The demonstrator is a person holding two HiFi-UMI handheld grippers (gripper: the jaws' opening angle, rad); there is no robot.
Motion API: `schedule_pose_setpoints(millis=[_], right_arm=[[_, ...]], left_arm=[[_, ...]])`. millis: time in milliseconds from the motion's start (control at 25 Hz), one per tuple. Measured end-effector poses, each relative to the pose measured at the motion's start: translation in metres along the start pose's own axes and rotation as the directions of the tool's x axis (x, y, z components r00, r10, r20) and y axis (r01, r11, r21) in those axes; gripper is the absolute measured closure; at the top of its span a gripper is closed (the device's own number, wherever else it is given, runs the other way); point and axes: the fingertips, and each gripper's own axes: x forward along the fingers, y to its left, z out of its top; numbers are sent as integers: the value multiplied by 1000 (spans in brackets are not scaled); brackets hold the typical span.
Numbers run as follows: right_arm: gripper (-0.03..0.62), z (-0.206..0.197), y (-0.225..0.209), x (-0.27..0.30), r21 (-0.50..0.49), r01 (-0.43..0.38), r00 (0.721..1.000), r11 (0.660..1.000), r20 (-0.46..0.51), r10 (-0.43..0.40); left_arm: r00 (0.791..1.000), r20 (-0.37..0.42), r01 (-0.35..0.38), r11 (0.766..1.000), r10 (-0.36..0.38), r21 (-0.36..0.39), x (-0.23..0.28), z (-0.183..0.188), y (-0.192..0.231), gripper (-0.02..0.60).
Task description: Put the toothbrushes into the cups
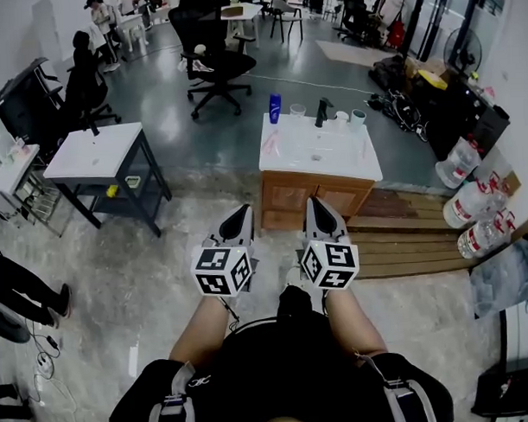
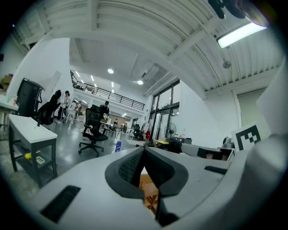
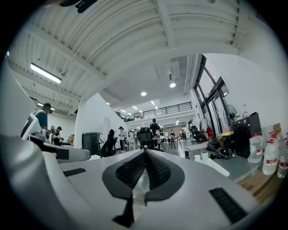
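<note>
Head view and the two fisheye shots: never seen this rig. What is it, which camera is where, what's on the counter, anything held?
No robot: a person carries a gripper in each hand, the left gripper and right gripper; the marker cubes belong to them. The head view looks down from the person's head; each gripper view looks along its own jaws. Both are shut and empty. Ahead, a sink counter holds a blue bottle, a faucet and cups.
</note>
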Motion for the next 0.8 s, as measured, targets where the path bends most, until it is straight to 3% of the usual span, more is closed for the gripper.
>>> schedule_pose_setpoints(millis=[160, 360, 600, 800], right_arm=[[579, 0, -13, 30, 12, -2, 1000, 1000, 14, 1], [579, -6, -38, 79, 7, -18, 1000, 1000, 17, 17], [579, -14, -87, 157, -1, -31, 999, 1000, 26, 31], [579, -4, -137, 228, 28, -52, 998, 998, 23, 51]], left_arm=[[999, 10, -39, 996, 39, 75, 24, 4, 16, 568], [999, 21, -50, 994, 48, 101, 74, 6, 28, 568], [997, 12, -74, 990, 73, 121, 164, 3, 45, 568], [996, 3, -87, 983, 87, 162, 246, 24, 48, 568]])
